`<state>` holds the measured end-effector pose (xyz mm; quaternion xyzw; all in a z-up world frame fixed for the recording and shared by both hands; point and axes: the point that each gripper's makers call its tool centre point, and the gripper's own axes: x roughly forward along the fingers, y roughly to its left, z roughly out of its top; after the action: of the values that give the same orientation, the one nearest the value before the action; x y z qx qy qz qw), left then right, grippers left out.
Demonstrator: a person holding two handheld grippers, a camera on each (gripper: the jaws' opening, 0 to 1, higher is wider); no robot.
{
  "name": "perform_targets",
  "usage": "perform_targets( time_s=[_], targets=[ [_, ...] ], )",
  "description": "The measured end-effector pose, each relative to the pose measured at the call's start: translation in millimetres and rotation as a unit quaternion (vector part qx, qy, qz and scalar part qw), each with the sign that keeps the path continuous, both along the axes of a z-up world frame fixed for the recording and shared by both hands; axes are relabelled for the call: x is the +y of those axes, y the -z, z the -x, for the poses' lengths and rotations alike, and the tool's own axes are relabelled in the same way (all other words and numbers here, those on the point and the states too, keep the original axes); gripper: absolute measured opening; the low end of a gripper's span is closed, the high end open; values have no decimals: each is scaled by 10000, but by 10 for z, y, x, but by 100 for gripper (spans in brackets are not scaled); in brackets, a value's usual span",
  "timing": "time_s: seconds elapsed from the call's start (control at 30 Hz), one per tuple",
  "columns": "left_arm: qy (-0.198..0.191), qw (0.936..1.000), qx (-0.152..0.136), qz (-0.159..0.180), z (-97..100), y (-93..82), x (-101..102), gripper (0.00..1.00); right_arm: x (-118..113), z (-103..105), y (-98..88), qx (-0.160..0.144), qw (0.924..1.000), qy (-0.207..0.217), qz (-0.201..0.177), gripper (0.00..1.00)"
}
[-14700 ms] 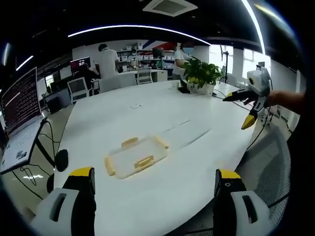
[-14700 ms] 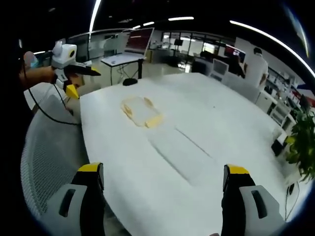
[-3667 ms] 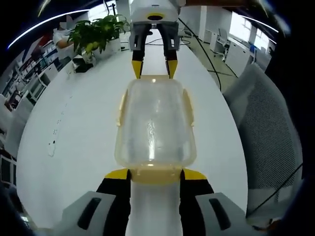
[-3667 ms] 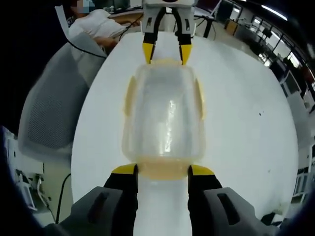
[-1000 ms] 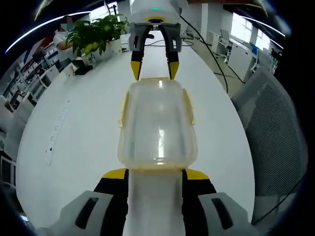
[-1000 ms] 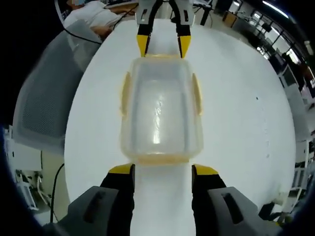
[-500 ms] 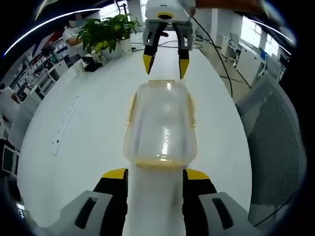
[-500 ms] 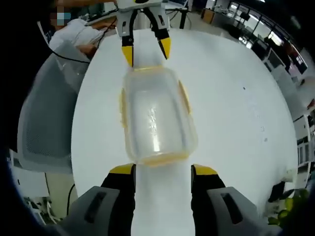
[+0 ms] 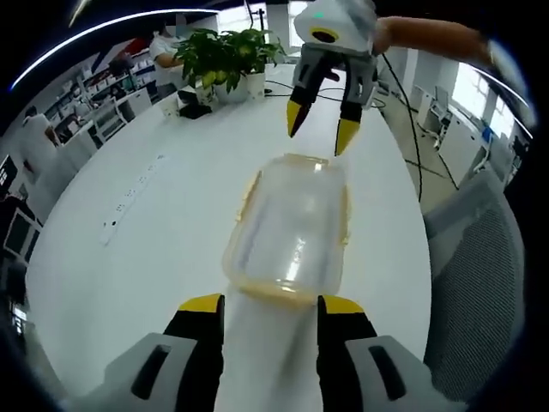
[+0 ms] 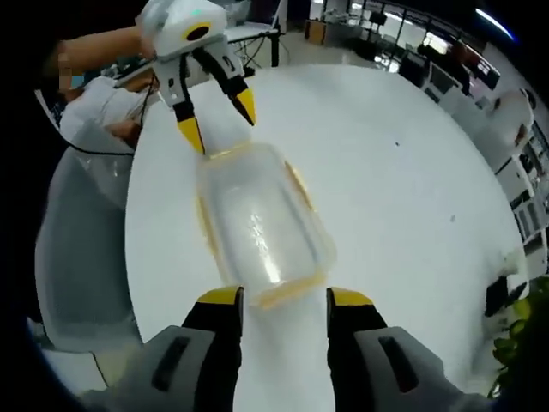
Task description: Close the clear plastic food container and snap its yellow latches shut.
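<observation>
The clear plastic container (image 9: 289,230) lies lid-on on the white table (image 9: 120,283), with yellow latches (image 9: 250,194) along its long sides and one at each end. My left gripper (image 9: 272,305) is open, its yellow tips either side of the near end latch and apart from it. Beyond the far end, my right gripper (image 9: 319,129) hangs open and tilted, just off the container. In the right gripper view the container (image 10: 262,225) runs up to the left. My right gripper (image 10: 285,298) straddles its near end, and the left gripper (image 10: 217,120) is open past the far end.
A potted plant (image 9: 225,56) stands at the table's far end and a socket strip (image 9: 129,202) is set in the top. Grey mesh chairs (image 9: 480,292) (image 10: 81,249) stand along the table edge. A person's arm (image 9: 429,39) holds the right gripper.
Both grippers came down from high above the table to the container's two ends. In the last second each backed off slightly and rolled, so the container now sits slanted in both views.
</observation>
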<state>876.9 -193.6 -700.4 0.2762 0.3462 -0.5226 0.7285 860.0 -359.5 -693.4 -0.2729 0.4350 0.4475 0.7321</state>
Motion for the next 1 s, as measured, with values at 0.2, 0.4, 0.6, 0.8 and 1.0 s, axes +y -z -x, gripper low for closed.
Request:
perform_targets(
  time_s=[0.2, 0.4, 0.6, 0.8, 1.0],
  targets=[
    [-503, 9985, 158, 148, -13, 31, 14, 35, -22, -41, 4, -65, 9984, 549, -96, 34],
    [-941, 9951, 178, 251, -43, 47, 43, 34, -33, -48, 43, -68, 9965, 820, -156, 34],
    [-1376, 9886, 405, 454, -28, 98, 47, 34, -9, -49, 104, 165, 9870, 1538, -442, 33],
    [-1780, 9796, 637, 678, 6, 123, 47, 33, -7, -86, 132, 356, 9716, 2188, -832, 32],
    [-2163, 9671, 937, 953, 41, 147, -3, 32, 22, -55, 175, 428, 9681, 2299, -898, 31]
  ],
)
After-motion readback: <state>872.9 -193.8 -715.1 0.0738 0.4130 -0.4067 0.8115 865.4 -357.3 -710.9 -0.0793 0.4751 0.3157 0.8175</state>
